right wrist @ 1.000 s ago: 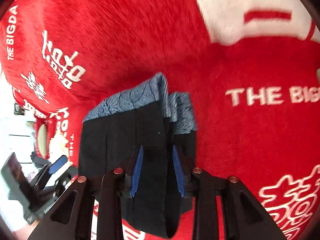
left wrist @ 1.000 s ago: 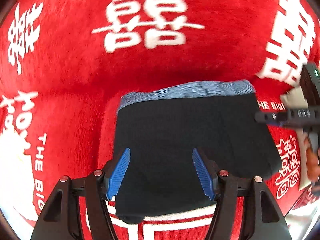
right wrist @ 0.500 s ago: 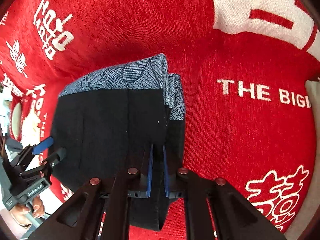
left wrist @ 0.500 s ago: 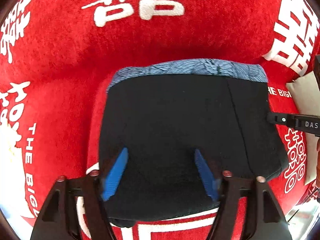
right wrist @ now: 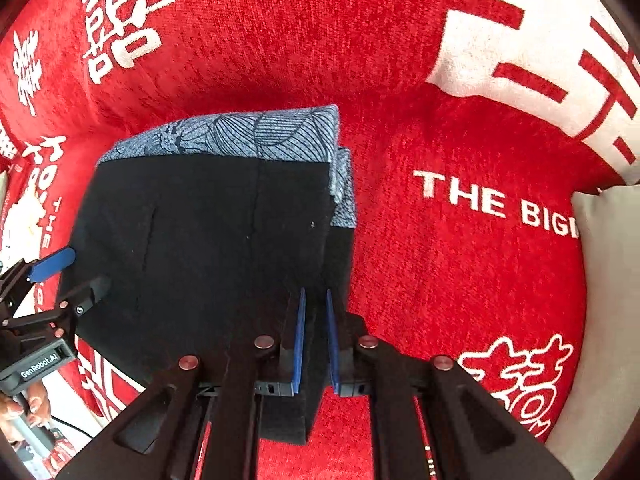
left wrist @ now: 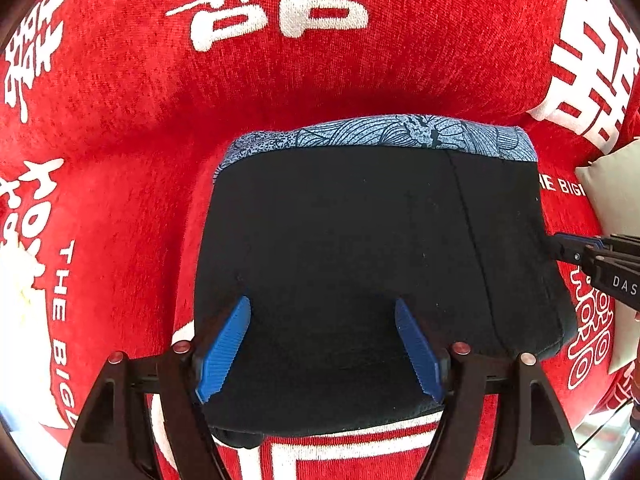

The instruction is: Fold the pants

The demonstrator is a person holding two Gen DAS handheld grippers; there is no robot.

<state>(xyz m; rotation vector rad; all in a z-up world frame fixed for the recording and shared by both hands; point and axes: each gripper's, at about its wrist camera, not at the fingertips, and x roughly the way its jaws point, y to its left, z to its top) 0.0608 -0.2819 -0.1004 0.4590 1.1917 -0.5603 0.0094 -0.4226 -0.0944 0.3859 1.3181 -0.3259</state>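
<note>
Red cloth [left wrist: 120,128] covers the surface; pants [left wrist: 360,260], already a compact dark bundle with the blue patterned band at the far edge, lie directly below both grippers. Left gripper [left wrist: 322,344] hangs spread wide over the near edge, nothing between its pads. Right gripper [right wrist: 314,340], at the bundle's right edge, is nearly pressed together, pinching dark cloth layers there.

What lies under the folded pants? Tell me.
The folded pants lie on a red blanket with white lettering, which shows all around them. The blanket directly beneath them is covered, so whether anything else lies there cannot be seen.
</note>
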